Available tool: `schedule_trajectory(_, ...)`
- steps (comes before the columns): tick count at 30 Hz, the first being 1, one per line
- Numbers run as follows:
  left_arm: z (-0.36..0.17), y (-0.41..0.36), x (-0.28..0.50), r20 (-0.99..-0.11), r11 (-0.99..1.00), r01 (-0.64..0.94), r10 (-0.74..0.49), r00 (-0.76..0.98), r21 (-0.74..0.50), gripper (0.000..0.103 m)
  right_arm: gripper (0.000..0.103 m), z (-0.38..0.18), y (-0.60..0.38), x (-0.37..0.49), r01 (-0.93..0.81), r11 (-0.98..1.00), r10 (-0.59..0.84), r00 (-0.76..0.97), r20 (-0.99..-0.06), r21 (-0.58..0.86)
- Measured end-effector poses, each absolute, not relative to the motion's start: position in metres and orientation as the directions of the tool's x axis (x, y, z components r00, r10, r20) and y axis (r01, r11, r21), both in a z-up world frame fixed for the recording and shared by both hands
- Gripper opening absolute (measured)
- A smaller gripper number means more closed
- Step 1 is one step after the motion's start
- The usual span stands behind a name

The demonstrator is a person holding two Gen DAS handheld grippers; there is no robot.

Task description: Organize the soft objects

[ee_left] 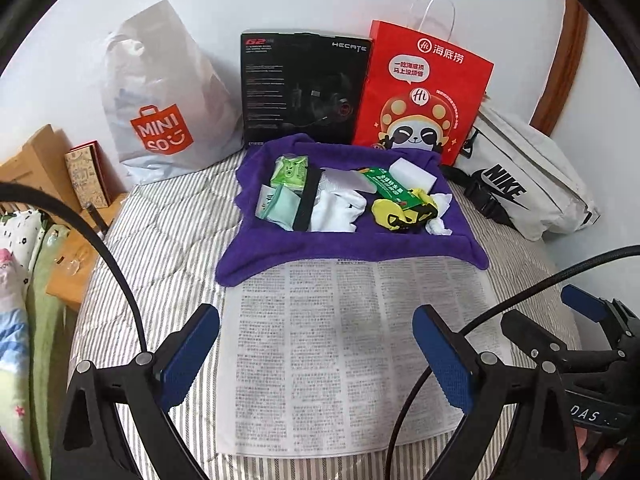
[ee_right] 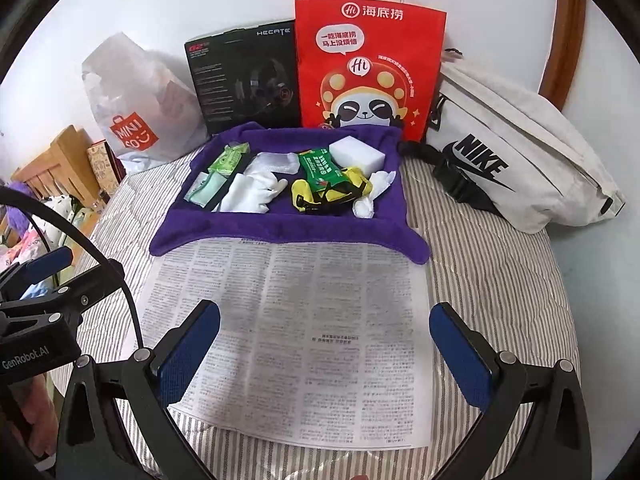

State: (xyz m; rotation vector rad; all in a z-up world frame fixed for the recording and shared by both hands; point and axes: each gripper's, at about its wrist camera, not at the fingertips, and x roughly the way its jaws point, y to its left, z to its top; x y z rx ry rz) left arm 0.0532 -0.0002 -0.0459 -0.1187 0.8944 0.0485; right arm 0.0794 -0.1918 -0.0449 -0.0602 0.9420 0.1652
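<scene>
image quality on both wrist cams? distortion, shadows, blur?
Left wrist view: strong fisheye bowing and black corner vignette; soft grey shadow on the printed white newspaper sheet, print unreadable. Right wrist view: same bowing; a similar shadow across the sheet; red paper panda bag sharp, light even, no glare.

Along the far wall stand a white MINISO bag, a black headset box and a red paper bag, with a white Nike pouch at right.
</scene>
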Motion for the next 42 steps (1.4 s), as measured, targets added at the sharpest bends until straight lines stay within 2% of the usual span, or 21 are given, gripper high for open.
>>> schedule_trajectory(42, -0.037, -0.004, 0.037, -0.775, 0.994, -0.087, 0.0, 0.631, -0.071, 0.098, 0.103, -0.021, -0.2, 0.054, -0.14, 0.99, 0.114, 0.617, -0.779, 0.034)
